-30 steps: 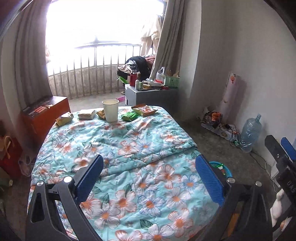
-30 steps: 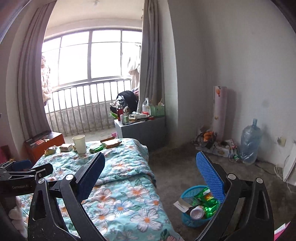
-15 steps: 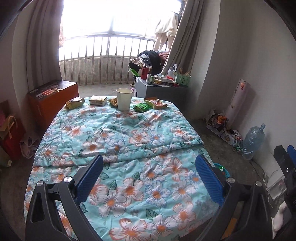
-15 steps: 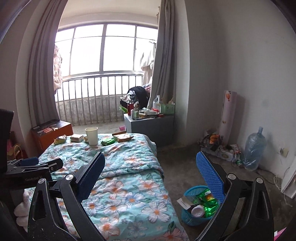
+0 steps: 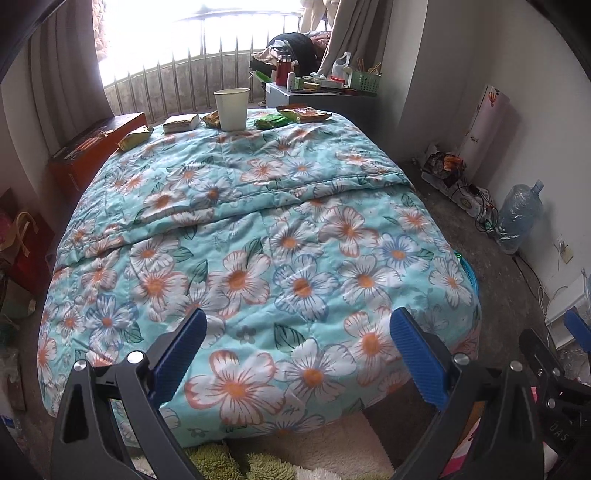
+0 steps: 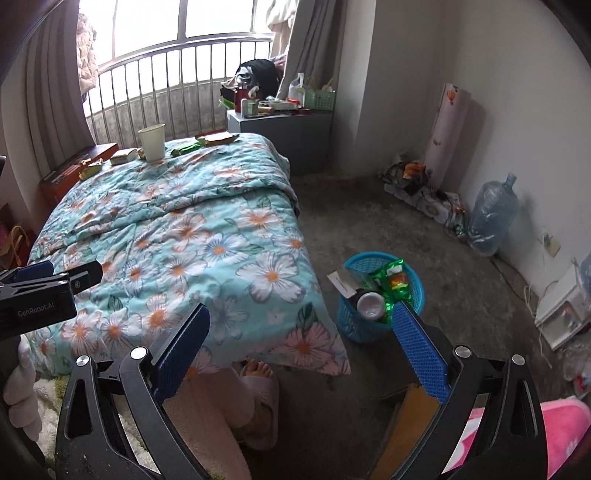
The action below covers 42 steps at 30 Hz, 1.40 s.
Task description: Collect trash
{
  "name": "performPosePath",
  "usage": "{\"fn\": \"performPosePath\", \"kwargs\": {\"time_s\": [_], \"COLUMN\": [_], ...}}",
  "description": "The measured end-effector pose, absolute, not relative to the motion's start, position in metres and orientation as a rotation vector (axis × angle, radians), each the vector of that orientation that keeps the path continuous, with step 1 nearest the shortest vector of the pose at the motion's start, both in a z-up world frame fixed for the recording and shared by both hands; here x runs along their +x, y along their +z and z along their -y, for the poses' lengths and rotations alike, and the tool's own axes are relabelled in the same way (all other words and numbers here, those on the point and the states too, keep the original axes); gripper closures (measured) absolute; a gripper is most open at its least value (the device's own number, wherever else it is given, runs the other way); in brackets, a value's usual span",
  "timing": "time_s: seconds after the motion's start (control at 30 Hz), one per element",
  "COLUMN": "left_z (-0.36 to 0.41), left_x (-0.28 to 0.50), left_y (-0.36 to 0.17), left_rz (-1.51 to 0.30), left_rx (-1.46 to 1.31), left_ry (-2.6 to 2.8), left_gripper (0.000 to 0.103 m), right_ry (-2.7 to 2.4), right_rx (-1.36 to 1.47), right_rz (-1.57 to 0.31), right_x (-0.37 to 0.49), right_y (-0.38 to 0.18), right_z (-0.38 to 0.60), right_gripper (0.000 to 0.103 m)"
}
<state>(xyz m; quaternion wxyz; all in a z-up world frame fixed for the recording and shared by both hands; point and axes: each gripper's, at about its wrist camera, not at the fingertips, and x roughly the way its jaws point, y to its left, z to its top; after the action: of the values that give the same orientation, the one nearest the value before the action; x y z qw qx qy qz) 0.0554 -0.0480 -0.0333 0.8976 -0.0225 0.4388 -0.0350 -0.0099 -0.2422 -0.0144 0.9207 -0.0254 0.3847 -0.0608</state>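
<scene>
We see the blue bin (image 6: 380, 295) on the floor right of the bed (image 6: 177, 236), holding a can and green wrappers. A paper cup (image 5: 231, 109) and snack packs (image 5: 303, 114) sit at the bed's far end. Our left claw (image 5: 295, 354) and right claw (image 6: 301, 349) hover spread wide, empty.

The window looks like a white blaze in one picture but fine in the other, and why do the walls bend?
Left wrist view: the window is blown out to white, washing over the railing. Right wrist view: its panes and bars show clearly. Both views: the fisheye lens bows walls and the bed outward, with dark corners; both hand-held grippers are sharp.
</scene>
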Motion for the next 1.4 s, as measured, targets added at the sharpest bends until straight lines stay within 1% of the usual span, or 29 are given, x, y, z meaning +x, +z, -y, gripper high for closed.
{"fn": "performPosePath", "kwargs": {"time_s": [0.4, 0.7, 0.97, 1.4], "left_z": [0.054, 0.052, 0.06, 0.063], "left_x": [0.053, 0.057, 0.062, 0.057], "left_y": [-0.036, -0.029, -0.038, -0.029], "left_rz": [-0.924, -0.898, -0.919, -0.894], "left_rx": [-0.012, -0.004, 0.037, 0.048], "left_ry": [-0.063, -0.047, -0.054, -0.05], "left_gripper": [0.006, 0.006, 0.006, 0.006], "right_ry": [-0.139, -0.138, -0.139, -0.197], "right_rx": [-0.03, -0.027, -0.008, -0.027], "right_rz": [-0.817, -0.823, -0.834, -0.806], "right_x": [-0.017, -0.015, -0.013, -0.017], "right_y": [-0.019, -0.02, -0.024, -0.017], "right_z": [0.251, 0.249, 0.253, 0.271], "right_gripper": [0.008, 0.008, 0.008, 0.008]}}
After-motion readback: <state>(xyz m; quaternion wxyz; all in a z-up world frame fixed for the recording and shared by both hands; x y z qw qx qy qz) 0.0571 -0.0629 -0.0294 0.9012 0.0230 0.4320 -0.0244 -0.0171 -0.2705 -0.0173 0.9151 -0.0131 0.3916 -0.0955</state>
